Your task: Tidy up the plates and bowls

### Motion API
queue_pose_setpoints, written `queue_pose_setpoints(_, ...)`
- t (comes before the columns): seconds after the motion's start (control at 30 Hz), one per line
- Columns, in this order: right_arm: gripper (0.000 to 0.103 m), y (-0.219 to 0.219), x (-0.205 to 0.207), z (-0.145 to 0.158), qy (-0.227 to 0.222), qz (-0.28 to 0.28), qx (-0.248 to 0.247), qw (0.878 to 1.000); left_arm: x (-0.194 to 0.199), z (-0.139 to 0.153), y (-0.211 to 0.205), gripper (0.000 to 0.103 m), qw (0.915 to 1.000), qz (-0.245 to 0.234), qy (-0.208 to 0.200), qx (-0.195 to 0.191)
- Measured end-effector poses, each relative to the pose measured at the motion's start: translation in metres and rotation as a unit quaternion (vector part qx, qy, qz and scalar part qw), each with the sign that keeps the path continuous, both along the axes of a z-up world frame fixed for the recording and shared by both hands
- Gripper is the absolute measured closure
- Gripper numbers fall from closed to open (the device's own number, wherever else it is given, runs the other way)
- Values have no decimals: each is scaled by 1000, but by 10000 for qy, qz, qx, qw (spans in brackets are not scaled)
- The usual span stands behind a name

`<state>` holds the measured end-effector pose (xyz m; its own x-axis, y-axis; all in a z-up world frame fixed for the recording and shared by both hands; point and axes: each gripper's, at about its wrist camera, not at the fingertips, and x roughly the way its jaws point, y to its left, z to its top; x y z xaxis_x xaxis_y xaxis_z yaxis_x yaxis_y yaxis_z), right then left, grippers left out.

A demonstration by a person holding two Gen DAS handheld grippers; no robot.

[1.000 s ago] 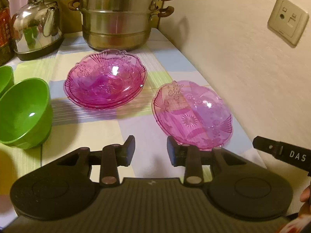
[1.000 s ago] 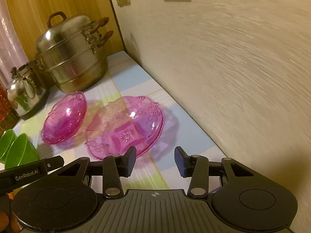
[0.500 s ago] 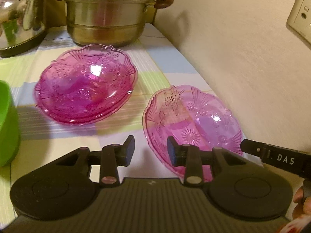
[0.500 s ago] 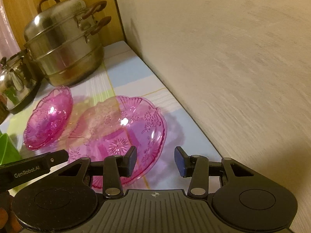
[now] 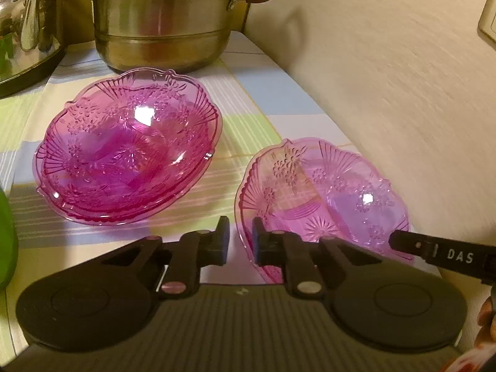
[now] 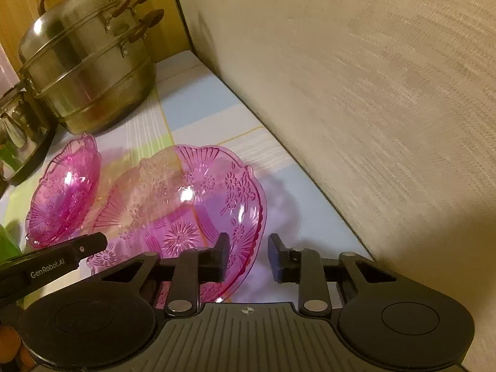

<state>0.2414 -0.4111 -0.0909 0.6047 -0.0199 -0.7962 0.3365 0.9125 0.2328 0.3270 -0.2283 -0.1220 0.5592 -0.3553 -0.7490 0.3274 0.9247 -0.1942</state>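
Note:
A single pink glass plate (image 5: 325,192) lies by the wall on the checked cloth; it also shows in the right wrist view (image 6: 186,204). A stack of pink plates (image 5: 130,155) sits to its left, and shows too in the right wrist view (image 6: 65,192). My left gripper (image 5: 241,245) has its jaws narrowed on either side of the single plate's left rim, with a small gap showing. My right gripper (image 6: 248,259) is open, and the plate's right rim runs between its fingers.
A steel steamer pot (image 5: 167,21) and a kettle (image 5: 28,28) stand at the back. A green bowl (image 5: 7,235) is at the far left. The wall (image 6: 372,93) runs close along the right.
Both grippers moved forward onto the single pink plate. The left jaws narrowed around its left rim. The green bowls slid mostly out of view.

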Motion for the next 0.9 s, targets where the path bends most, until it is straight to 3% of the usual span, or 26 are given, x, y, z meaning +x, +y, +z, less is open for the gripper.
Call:
queue_pose_setpoints(0.23,91,0,4,-5,98,-26,-58,9999,1,1,-2,94,10000,-49,27,36)
queue_pose_setpoints(0.9,92,33,-27,40,-282,308,-241,9988,-36,49,37,94,9997,172,-146,-20)
